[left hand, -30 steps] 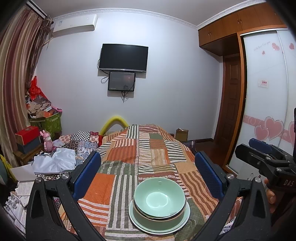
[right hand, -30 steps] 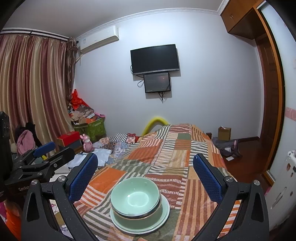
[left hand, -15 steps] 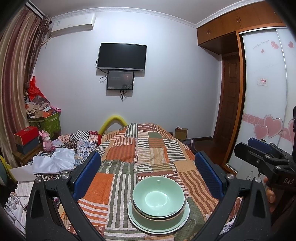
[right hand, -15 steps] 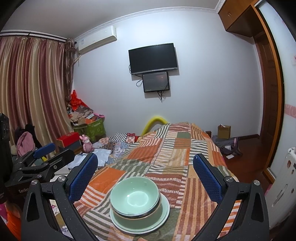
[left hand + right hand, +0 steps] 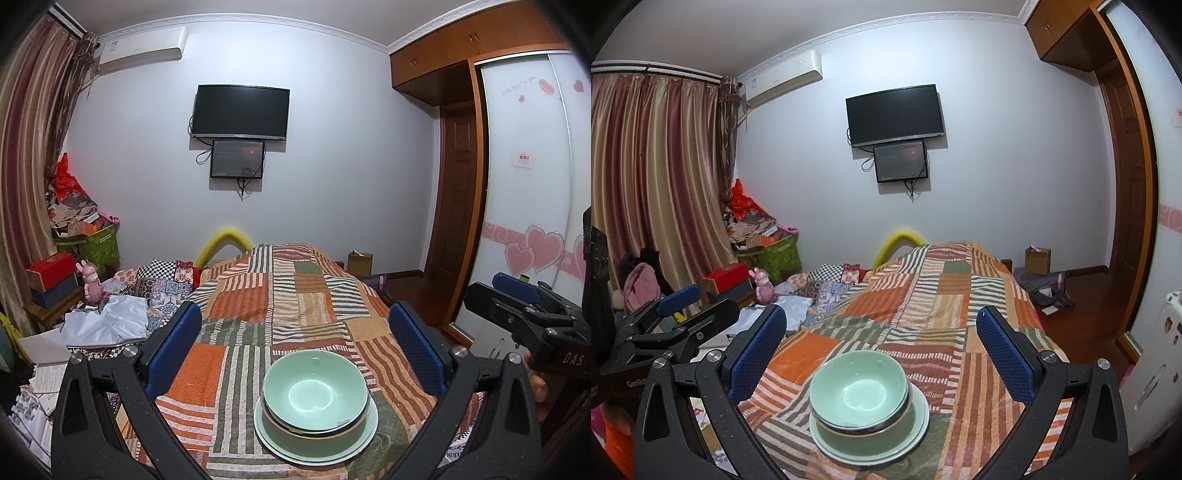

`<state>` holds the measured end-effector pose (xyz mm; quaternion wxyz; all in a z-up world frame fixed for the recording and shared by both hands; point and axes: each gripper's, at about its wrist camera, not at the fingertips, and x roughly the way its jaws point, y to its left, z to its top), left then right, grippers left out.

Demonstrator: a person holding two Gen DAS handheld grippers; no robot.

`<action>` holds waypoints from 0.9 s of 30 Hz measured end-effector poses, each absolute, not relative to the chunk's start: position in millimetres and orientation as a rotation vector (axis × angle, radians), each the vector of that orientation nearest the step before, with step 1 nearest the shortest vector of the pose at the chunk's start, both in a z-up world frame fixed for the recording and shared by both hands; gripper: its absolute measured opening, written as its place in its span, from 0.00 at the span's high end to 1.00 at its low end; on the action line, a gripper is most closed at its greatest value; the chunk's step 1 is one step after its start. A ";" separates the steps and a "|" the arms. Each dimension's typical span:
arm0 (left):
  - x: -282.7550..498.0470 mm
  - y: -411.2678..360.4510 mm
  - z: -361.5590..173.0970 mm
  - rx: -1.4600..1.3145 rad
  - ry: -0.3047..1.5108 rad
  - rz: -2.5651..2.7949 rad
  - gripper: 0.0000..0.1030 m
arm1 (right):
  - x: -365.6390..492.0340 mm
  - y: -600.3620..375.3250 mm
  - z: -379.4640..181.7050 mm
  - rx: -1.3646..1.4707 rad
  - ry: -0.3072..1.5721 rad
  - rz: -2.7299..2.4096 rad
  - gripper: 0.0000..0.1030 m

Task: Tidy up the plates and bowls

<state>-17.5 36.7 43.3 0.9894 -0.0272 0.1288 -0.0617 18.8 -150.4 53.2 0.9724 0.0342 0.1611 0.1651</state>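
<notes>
Bed (image 5: 295, 295): covered in a striped patchwork quilt, running from the near edge to the far wall; soft and uneven by the look of it.
Stack: sat at the near end of the bed, between both pairs of tongs and touched by neither.
Plate (image 5: 365, 439): pale green, lay flat on the quilt at the bottom of the stack.
Bowls (image 5: 316, 393): pale green, nested upright on the plate; two rims visible, perhaps more beneath, could not tell.
Left tongs (image 5: 295, 347): spread wide, blue pads well apart, held nothing; hovered above the stack.
Right tongs (image 5: 881, 343): likewise spread wide and empty, bowls low between the pads.
Stage: judged finished or nearly so, with everything already nested.
Risk: stack could tip or slide on the yielding quilt if nudged by a descending pad, or if the bedding were pressed nearby.
Risk: glazed rim might slip from a one-sided pinch.
</notes>
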 end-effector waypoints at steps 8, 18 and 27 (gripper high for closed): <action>-19.0 35.5 44.3 -0.051 0.253 -0.134 0.00 | 17.7 -150.3 52.9 0.062 0.321 0.330 0.00; -19.1 35.7 43.6 -0.055 0.255 -0.128 0.00 | 18.2 -150.1 51.7 0.059 0.320 0.330 0.00; -16.2 39.8 43.1 -0.073 0.268 -0.121 0.00 | 18.9 -150.1 51.4 0.055 0.320 0.330 0.00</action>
